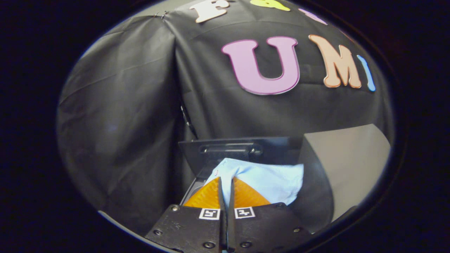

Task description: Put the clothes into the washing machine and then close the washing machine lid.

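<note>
The place is a staged recording booth, not a lived-in home. Creased black cloth (123,116) is hung as its walls, meeting at a seam at eleven o'clock from the fingers. A dark, boxy washing machine (225,151) stands against that cloth at twelve o'clock, and a plain grey panel (351,161) rises at two o'clock beside it.

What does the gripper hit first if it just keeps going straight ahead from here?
The gripper is nearly shut on the light blue garment, which bunches just ahead of its tips. Straight on, past that cloth, it would probably meet the dark raised washing machine lid first; depth is hard to judge.
</note>
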A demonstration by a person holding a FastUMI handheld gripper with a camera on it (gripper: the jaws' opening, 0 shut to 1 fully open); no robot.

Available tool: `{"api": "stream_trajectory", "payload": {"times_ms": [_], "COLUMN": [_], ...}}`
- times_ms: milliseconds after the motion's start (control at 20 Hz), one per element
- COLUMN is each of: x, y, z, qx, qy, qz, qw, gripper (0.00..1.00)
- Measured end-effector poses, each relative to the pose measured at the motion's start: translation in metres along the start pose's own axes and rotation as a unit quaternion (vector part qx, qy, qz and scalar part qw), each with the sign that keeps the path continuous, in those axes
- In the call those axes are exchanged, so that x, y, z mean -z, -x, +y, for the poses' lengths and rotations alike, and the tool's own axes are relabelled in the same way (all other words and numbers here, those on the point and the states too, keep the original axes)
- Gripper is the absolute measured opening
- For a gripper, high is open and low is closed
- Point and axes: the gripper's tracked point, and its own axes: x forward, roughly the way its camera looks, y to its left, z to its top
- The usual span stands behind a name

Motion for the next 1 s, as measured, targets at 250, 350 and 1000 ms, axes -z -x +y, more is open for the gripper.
{"api": "stream_trajectory", "payload": {"times_ms": [250, 350, 1000], "x": [0.064, 0.079, 0.192], "y": [-0.041, -0.057, -0.132], "z": [0.012, 0.012, -0.013], "qx": [-0.033, -0.023, 0.024], "qy": [-0.046, -0.03, -0.027], "qz": [0.062, 0.074, 0.165], "qw": [0.996, 0.997, 0.986], "gripper": [0.01, 0.01, 0.02]}}
